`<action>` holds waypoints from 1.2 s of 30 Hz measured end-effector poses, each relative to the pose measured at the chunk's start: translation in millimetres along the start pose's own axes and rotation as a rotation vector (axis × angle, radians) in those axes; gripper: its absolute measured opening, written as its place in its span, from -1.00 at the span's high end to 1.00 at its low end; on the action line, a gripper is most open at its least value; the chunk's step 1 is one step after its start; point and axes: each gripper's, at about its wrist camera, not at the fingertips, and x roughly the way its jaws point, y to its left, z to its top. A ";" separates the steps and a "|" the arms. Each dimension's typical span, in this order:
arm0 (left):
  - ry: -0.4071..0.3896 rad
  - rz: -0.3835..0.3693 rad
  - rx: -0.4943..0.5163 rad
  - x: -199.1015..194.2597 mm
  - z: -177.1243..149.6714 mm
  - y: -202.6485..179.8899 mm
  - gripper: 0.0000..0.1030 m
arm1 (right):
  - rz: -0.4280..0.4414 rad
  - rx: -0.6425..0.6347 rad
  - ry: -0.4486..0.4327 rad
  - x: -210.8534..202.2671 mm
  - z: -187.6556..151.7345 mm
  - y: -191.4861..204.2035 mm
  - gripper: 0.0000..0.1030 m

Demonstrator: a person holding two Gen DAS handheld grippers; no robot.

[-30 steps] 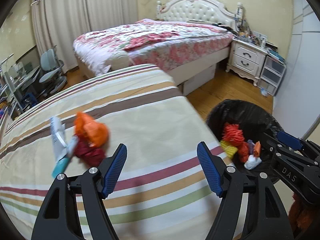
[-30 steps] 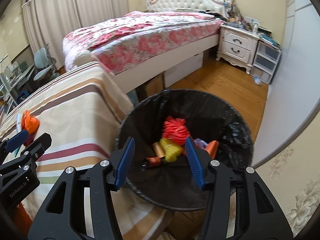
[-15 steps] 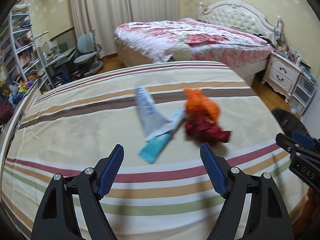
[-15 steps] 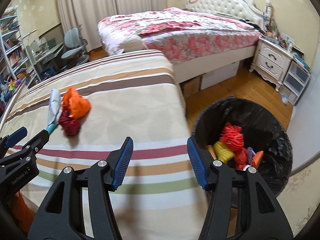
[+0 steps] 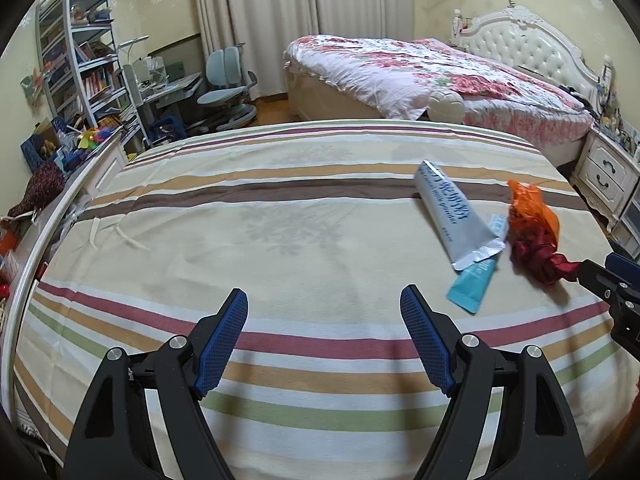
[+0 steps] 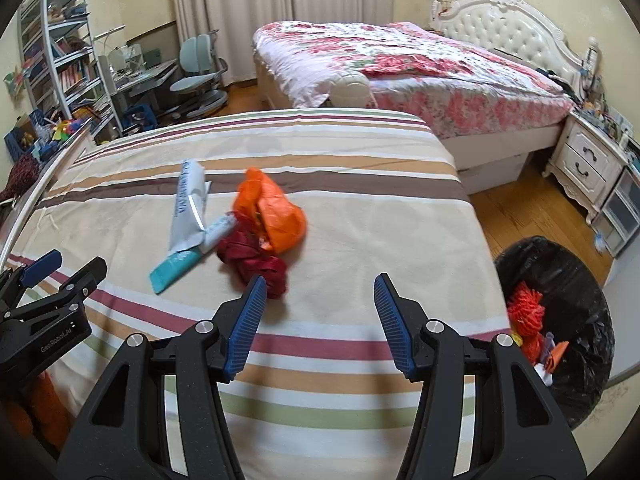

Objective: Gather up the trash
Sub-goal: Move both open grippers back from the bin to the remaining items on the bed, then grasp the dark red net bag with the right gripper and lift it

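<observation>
A matt woven cloth with coloured stripes is seen on the mattress (image 5: 280, 220). The grey tube (image 5: 450, 216) looks like smooth, slightly glossy plastic, as does the teal tube (image 5: 474, 284). The orange bag (image 6: 276, 212) is thin crinkled plastic; the dark red bundle (image 6: 256, 264) appears to be shiny twisted cloth. The bin (image 6: 580, 280) is lined with glossy black film. Matt black plastic and ribbed blue pads (image 6: 246, 324) are shown on the right gripper (image 6: 320, 320) and on the left gripper (image 5: 324, 338). The floor (image 6: 520, 208) is polished wood.
</observation>
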 end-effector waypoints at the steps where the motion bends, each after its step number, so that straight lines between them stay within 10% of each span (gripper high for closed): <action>1: 0.003 0.000 -0.004 1.8 0.8 1.5 -0.48 | 0.006 -0.008 0.003 1.9 1.1 4.3 -0.06; 9: 0.014 -0.010 -0.020 7.6 3.7 8.0 -0.48 | 0.027 -0.049 0.045 21.6 3.2 27.8 -0.05; 18: 0.013 -0.027 -0.002 8.8 3.6 2.1 -0.48 | 0.017 -0.071 0.064 28.7 0.1 32.5 0.53; 36: 0.010 -0.056 0.044 8.6 5.1 -16.9 -0.48 | -0.024 -0.018 0.057 12.7 -13.3 0.9 0.54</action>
